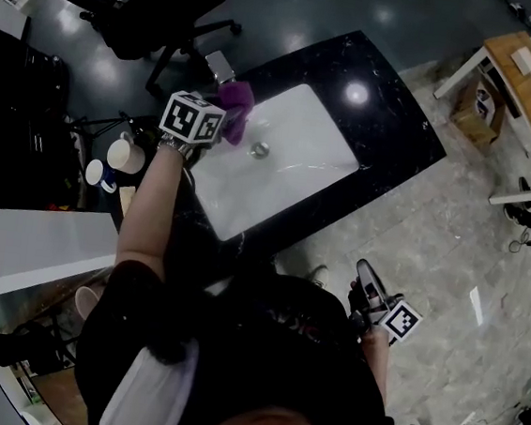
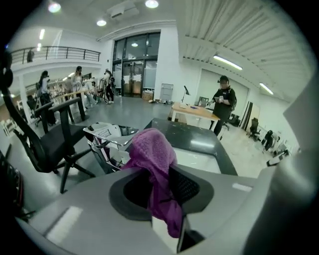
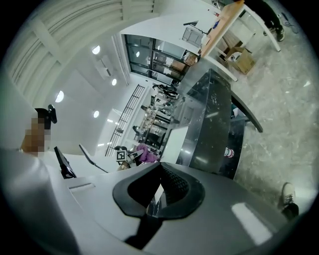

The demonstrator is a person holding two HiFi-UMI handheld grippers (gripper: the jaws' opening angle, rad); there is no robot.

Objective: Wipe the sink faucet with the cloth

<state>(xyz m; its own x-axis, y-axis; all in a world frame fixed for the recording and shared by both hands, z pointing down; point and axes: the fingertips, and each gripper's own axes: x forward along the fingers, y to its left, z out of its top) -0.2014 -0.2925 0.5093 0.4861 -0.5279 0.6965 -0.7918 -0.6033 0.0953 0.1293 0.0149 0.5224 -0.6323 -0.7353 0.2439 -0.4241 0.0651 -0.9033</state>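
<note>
Purple cloth (image 2: 152,160) pinched in my left tongs (image 2: 159,190), right beside the faucet (image 2: 103,135) at the back rim of the sink (image 1: 304,137).

My left tongs are clamped on only a narrow fold, with most of the cloth bunched above the tips and a tail hanging below. I judge that a firm rub on the chrome could drag the fold out and drop it into the basin. The bunch also hides the tips from me, so bare tongs could knock the faucet. I cannot tell whether the cloth touches it yet. My right tongs (image 3: 157,198) are pressed together on nothing, low beside the black table (image 1: 394,107), too far to steady anything.
</note>
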